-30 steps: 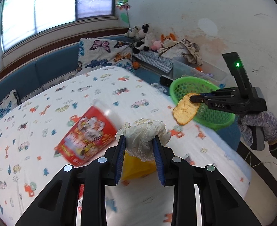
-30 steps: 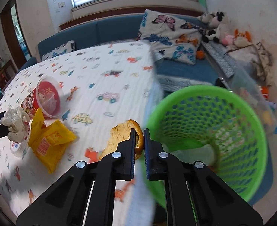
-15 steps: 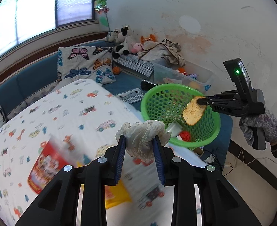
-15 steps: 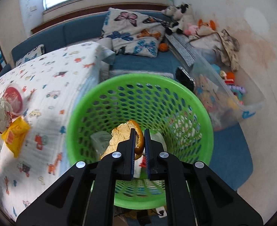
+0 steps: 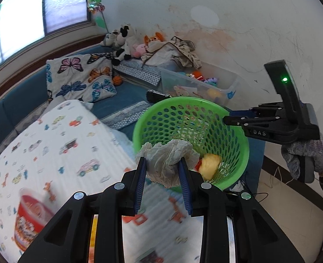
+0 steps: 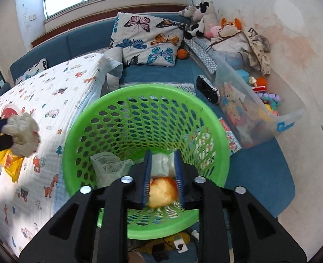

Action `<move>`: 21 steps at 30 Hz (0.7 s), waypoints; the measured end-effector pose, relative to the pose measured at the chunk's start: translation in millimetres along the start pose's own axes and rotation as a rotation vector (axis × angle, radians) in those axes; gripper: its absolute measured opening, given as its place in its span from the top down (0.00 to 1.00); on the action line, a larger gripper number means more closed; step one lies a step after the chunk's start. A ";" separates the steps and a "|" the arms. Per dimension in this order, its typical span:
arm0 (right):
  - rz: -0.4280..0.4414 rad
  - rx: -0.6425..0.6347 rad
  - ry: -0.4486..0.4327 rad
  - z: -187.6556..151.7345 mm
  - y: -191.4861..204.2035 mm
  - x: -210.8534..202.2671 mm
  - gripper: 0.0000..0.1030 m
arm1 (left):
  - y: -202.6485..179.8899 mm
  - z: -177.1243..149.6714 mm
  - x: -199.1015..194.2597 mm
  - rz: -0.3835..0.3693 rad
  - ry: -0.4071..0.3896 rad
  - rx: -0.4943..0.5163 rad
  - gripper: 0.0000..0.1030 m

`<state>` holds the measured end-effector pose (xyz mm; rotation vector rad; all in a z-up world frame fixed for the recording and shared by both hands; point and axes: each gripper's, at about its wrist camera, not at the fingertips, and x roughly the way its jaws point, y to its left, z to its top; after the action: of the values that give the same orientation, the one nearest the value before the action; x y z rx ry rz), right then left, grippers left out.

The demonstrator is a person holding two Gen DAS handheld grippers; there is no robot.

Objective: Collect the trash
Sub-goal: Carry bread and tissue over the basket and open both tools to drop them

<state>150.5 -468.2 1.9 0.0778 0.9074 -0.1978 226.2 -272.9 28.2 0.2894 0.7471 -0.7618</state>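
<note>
Above the green basket (image 6: 207, 118): right gripper (image 6: 163, 176) fingers spread, bread piece (image 6: 161, 191) inside the basket. Left gripper (image 5: 162, 175) pinches crumpled paper wad (image 5: 166, 160) near the rim — light, soft, compressible; mid-body pinch looks adequate.

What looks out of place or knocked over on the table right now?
The red snack tub lies tipped on its side on the patterned tablecloth, near a yellow wrapper; both are trash not yet in the green basket.
</note>
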 end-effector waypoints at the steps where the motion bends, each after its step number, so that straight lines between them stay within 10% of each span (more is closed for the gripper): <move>1: 0.001 0.003 -0.006 0.1 -2.4 -2.4 0.69 | -2.0 1.4 3.3 -0.007 0.005 -0.001 0.72; 21: -0.001 0.024 -0.045 -7.3 -21.8 -21.3 0.34 | -30.7 15.4 65.7 -0.063 0.107 -0.014 0.65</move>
<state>127.7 -485.5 14.6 0.0947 0.8603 -0.2103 244.0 -336.0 -6.3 0.2974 0.8659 -0.8052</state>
